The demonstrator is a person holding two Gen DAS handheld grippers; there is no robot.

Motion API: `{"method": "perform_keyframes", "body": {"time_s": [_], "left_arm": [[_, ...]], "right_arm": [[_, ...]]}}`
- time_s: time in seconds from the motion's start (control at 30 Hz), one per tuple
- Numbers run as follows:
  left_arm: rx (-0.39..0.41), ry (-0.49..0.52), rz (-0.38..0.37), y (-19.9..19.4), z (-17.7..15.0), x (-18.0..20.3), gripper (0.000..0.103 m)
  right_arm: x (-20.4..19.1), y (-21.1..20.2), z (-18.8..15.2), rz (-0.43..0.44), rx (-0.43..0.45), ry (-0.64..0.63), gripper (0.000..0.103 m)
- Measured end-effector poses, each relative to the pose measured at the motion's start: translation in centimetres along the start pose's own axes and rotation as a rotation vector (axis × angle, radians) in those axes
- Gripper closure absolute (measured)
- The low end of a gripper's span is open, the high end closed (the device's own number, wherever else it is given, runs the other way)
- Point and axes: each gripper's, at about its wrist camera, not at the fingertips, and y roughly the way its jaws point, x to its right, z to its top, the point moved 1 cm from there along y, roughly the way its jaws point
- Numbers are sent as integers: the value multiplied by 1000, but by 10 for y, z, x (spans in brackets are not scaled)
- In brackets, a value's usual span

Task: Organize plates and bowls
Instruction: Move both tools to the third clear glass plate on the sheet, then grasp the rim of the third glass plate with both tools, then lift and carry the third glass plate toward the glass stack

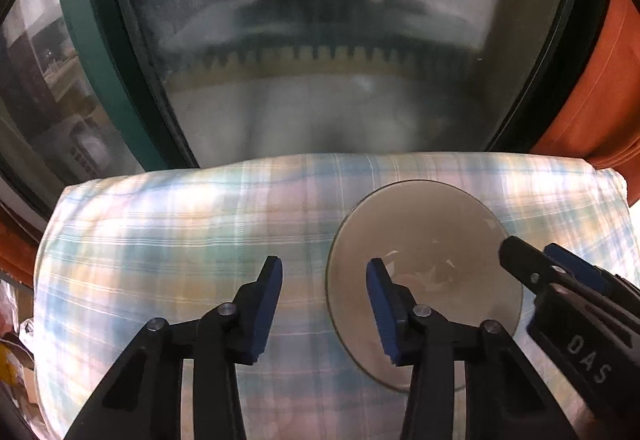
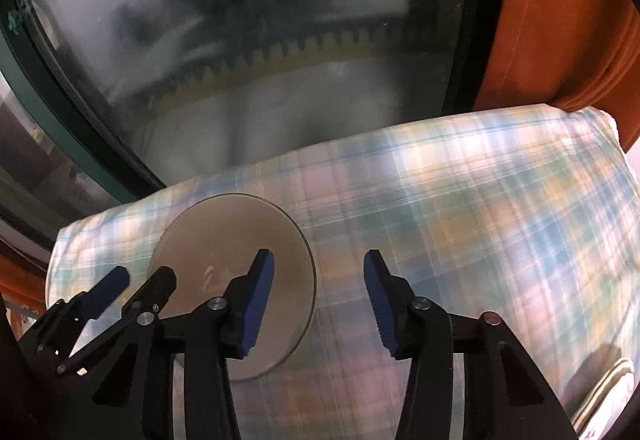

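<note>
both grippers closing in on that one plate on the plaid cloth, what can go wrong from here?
1. The plate lies flat on the soft plaid cloth; the fingers may snag fabric or push the plate instead of getting under its rim.
2. Left gripper and right gripper both stand open at the same plate, close together, so they could collide.
3. The plate looks smooth and thin, so a rim pinch could slip.
</note>
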Motion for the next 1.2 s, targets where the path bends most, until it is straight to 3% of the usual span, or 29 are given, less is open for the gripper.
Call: {"method": "perform_keyframes", "body": {"time_s": [0.1, 0.3, 0.4, 1.2], "left_arm": [[-7, -1, -16, 6, -1, 4, 64], [-28, 21, -18, 19, -1, 12, 80], [-14, 25, -26, 20, -2, 14, 81], [-8, 33, -8, -30, -40, 21, 81]], "right_arm": [[-2, 12, -1, 2, -5, 3, 56], [-9, 25, -3, 19, -29, -12, 83], [-8, 28, -4, 17, -28, -4, 87], [-5, -16, -31, 13, -75, -58, 88]]}}
